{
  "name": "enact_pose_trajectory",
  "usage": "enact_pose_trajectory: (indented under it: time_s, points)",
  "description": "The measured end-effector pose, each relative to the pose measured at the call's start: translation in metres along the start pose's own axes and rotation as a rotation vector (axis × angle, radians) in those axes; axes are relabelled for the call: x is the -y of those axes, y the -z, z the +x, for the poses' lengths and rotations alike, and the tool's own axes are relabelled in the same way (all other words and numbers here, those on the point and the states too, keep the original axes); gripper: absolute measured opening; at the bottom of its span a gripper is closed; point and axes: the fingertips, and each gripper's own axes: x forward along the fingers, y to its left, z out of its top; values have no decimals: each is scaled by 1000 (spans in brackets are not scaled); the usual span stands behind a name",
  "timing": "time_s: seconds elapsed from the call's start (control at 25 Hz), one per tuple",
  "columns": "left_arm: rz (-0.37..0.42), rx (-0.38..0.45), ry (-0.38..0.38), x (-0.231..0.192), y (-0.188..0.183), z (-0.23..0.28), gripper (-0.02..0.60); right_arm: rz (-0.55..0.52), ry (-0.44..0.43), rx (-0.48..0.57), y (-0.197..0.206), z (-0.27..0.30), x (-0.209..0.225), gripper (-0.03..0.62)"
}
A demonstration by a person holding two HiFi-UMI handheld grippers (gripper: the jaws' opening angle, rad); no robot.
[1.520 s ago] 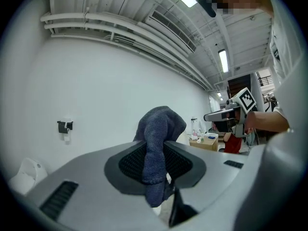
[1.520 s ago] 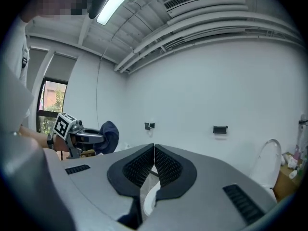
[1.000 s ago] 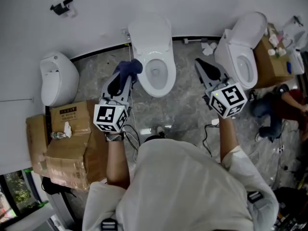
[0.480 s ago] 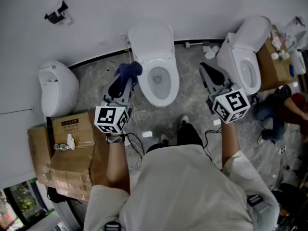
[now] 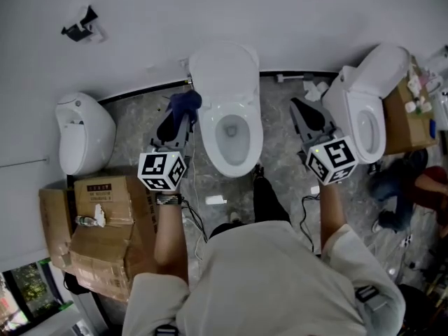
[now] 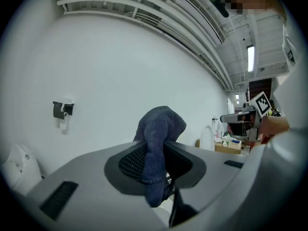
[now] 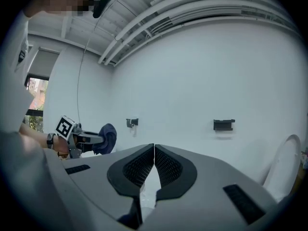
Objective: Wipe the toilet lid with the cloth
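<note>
The white toilet (image 5: 231,135) stands against the wall in the middle of the head view, its lid (image 5: 222,67) raised. My left gripper (image 5: 178,115) is just left of the bowl, shut on a dark blue cloth (image 5: 184,103) bunched at its tips. In the left gripper view the cloth (image 6: 159,129) hangs pinched between the pads, where the left gripper (image 6: 160,154) faces the white wall. My right gripper (image 5: 298,106) hovers right of the bowl, shut and holding nothing. In its own view the right gripper (image 7: 154,150) shows jaws closed together.
A second toilet (image 5: 369,110) stands to the right, with a cardboard box (image 5: 406,121) of bottles beyond it. A white urinal (image 5: 82,130) and stacked cardboard boxes (image 5: 105,215) sit at left. A paper holder (image 5: 80,26) hangs on the wall. Cables lie on the grey floor.
The person has stepped toward the wall. Both grippers have moved forward and now flank the middle toilet's bowl. The cloth stays in the left gripper; the right stays shut.
</note>
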Motion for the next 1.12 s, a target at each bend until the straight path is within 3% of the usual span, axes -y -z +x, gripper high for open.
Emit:
enact_pose_trajectory:
  time_s: [0.4,1.12]
  points:
    - [-11,-57,-73,-46,38,123,95,33,-58,-27,31,83,61,29]
    - [-107,-226,-141,-127,165,290,97,114,-83,-127,109,158,125,29]
